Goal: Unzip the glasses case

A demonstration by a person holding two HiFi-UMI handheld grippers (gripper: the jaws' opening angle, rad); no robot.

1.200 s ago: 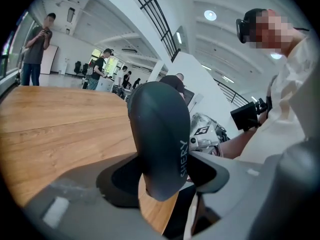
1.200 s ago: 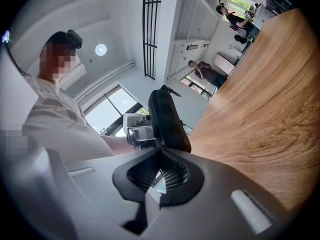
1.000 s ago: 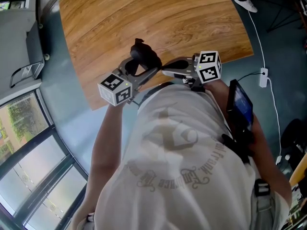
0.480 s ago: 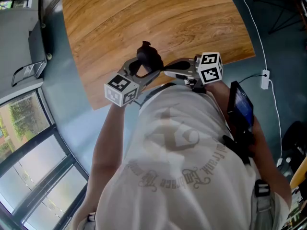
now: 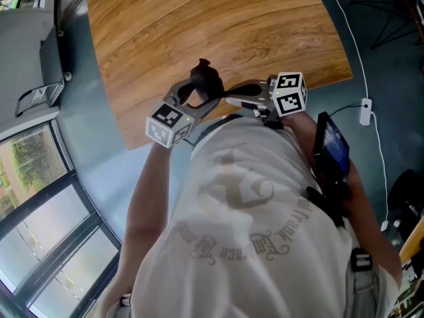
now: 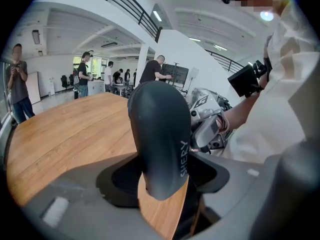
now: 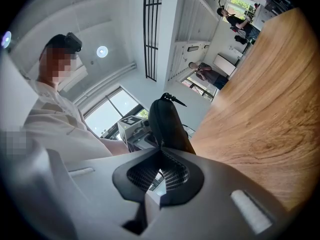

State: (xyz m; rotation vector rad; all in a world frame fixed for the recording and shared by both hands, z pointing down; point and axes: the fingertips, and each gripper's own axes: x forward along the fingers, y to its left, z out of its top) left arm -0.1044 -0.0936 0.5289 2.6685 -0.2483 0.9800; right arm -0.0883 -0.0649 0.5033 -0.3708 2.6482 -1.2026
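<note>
White cotton T-shirt (image 5: 246,207) fills the near part of the head view, with both grippers raised just beyond it, over the near edge of the honey-coloured wooden table (image 5: 218,25). The left gripper (image 5: 193,100) has its fingers clamped on the lower end of the dark grey, rounded hard-shell glasses case (image 6: 160,134). The case stands upright between them and appears to be clear of the tabletop, with a small tab poking from its far end. The right gripper (image 7: 161,151) comes in from the right. Its fingers are pressed fully together, and their tips touch the seam at the near end of the case; whether a zipper pull is pinched there does not show.

Over the last second the left gripper has carried the case slightly right and farther out, toward the right gripper, which has barely moved. That probably means the case is being presented to the closed tips. The shell still looks sealed all round, so the unzipping has likely not begun.

Far off, several people (image 6: 20,79) stand in a bright hall.
</note>
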